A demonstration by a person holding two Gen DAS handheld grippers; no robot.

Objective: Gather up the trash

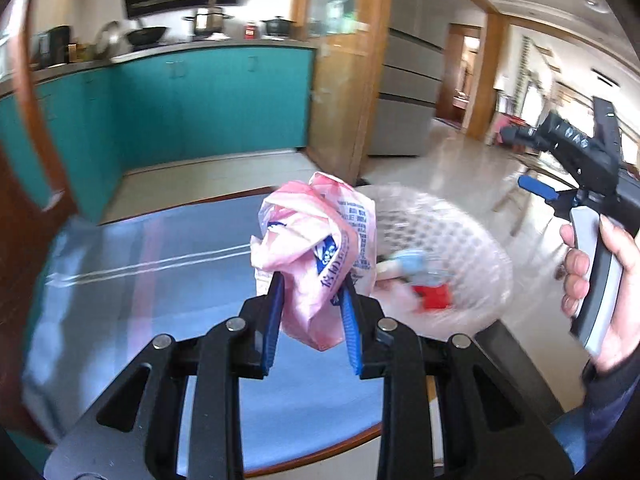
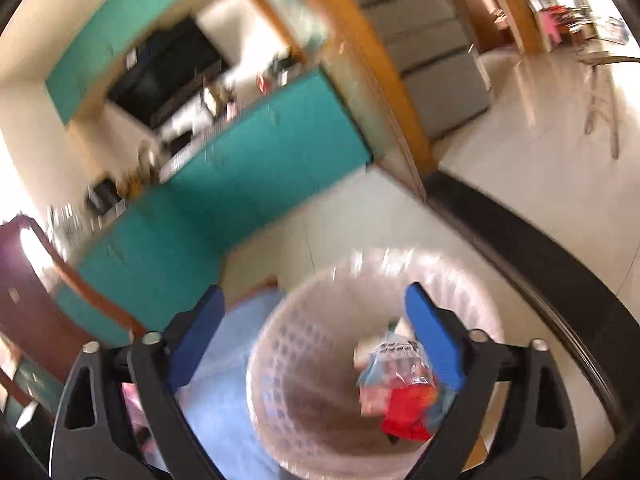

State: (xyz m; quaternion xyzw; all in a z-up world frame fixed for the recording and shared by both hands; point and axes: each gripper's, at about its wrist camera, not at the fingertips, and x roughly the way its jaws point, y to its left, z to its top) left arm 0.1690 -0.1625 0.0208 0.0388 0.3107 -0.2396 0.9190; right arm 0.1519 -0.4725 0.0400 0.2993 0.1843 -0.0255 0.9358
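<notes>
**Two grippers, one crumpled bag over the basket**

Two blue-padded grippers are seen. The left gripper (image 1: 310, 300) has its jaws closed on a crumpled pink plastic bag (image 1: 316, 240) printed with blue Chinese characters, too creased to be read. The bag is held above a glossy blue surface (image 1: 140, 280), just beside a translucent perforated plastic basket (image 2: 304, 396). A red wrapper (image 2: 408, 412) and clear printed packaging lie inside the basket. The right gripper (image 2: 316, 344) hovers over it, jaws wide apart and empty. Teal kitchen cabinets (image 1: 208, 100) stand behind.
</notes>
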